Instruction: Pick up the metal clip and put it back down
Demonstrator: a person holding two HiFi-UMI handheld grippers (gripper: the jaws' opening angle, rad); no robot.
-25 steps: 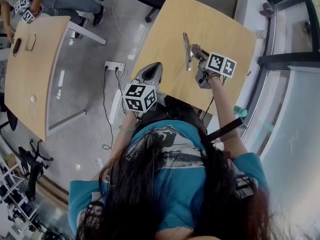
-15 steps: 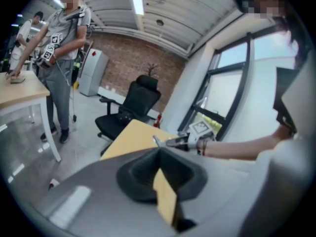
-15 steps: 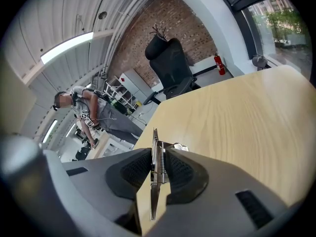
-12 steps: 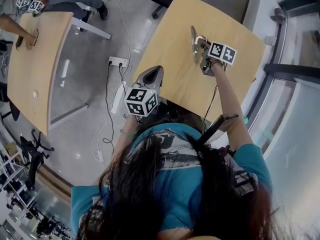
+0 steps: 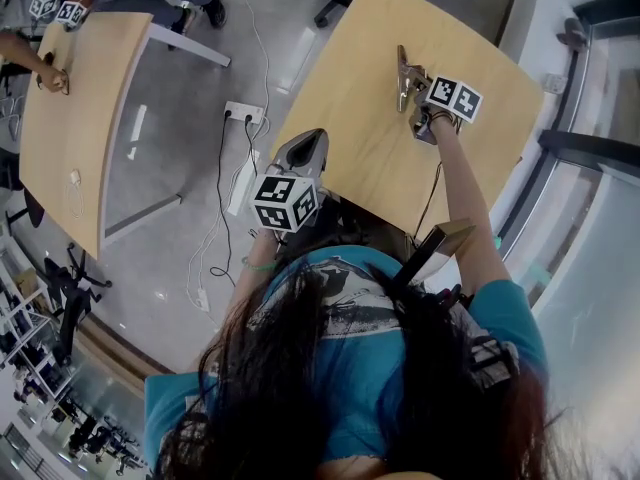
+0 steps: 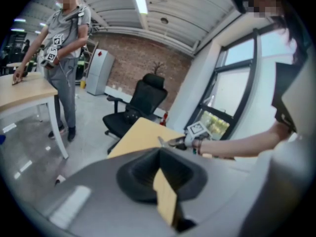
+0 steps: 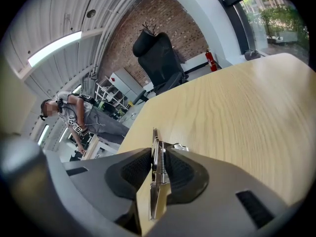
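The metal clip (image 5: 402, 74) is a long shiny spring clip, held edge-on over the far part of the light wooden table (image 5: 350, 98). My right gripper (image 5: 414, 90) is shut on it; in the right gripper view the clip (image 7: 156, 174) sits between the two dark pads (image 7: 136, 169) with its spring showing. Whether the clip touches the table I cannot tell. My left gripper (image 5: 301, 151) rests at the table's near left edge, jaws together and holding nothing. In the left gripper view the right gripper (image 6: 175, 142) and clip show across the table.
A second wooden table (image 5: 70, 138) stands to the left, with another person (image 5: 60, 8) working there with grippers. A power strip (image 5: 243, 115) and cables lie on the floor between the tables. A black office chair (image 6: 136, 110) stands beyond the table's far end. Window frames (image 5: 590, 148) run along the right.
My right gripper has carried the clip farther away across the table, toward its far end. The left gripper has stayed at the near edge.
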